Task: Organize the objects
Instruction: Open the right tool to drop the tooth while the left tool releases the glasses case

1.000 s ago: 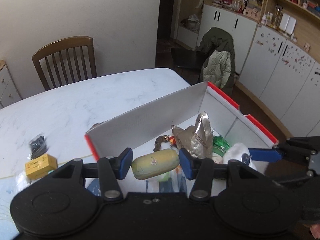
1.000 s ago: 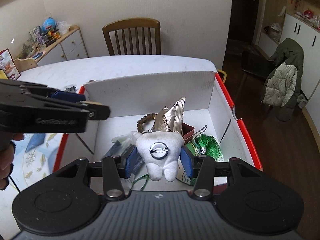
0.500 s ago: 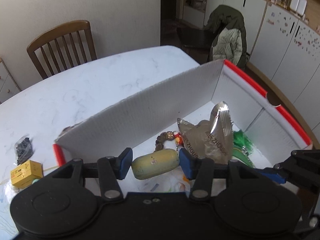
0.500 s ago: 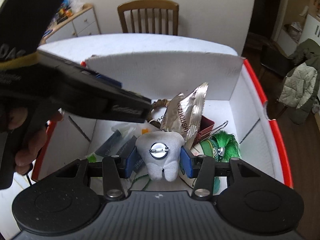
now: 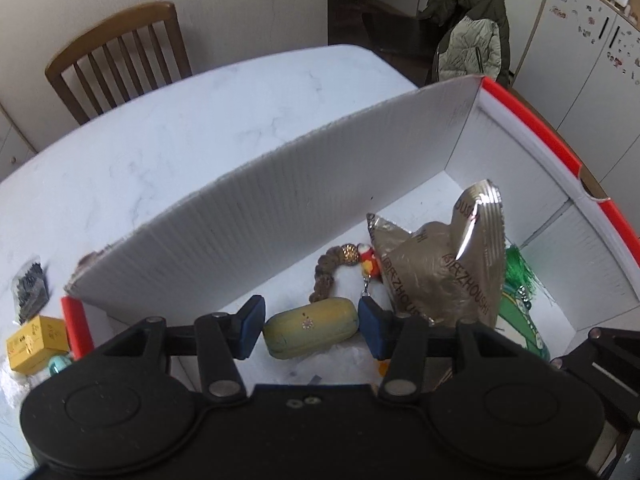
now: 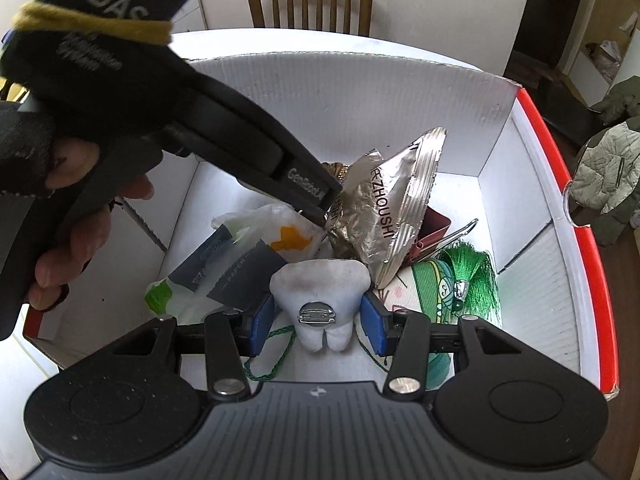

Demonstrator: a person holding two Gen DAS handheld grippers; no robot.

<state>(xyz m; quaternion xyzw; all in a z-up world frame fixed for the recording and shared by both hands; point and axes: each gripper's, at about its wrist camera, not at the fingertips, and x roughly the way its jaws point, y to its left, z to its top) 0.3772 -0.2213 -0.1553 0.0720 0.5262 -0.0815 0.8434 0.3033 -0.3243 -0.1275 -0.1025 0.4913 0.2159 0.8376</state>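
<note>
Objects held over the box, not yet released.

A yellow-green capsule (image 5: 310, 333) is gripped in the left gripper (image 5: 311, 332) jaws, a tooth plush (image 6: 320, 303) in the right gripper (image 6: 318, 322) jaws. Beyond both, a foil pouch (image 5: 440, 264) and green tassel (image 6: 472, 276) already lie inside the box (image 5: 280, 216); left of the jaws, a yellow carton (image 5: 35, 342) is left on the surface (image 5: 180, 120).

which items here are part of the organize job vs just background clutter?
In play:
- left gripper, shut on yellow-green oval piece
- right gripper, shut on white tooth plush
- white box with red rim
- foil packet, green tassel, beaded bracelet inside it

Lying about:
- yellow carton, black bag on table
- chair
- jacket
</note>
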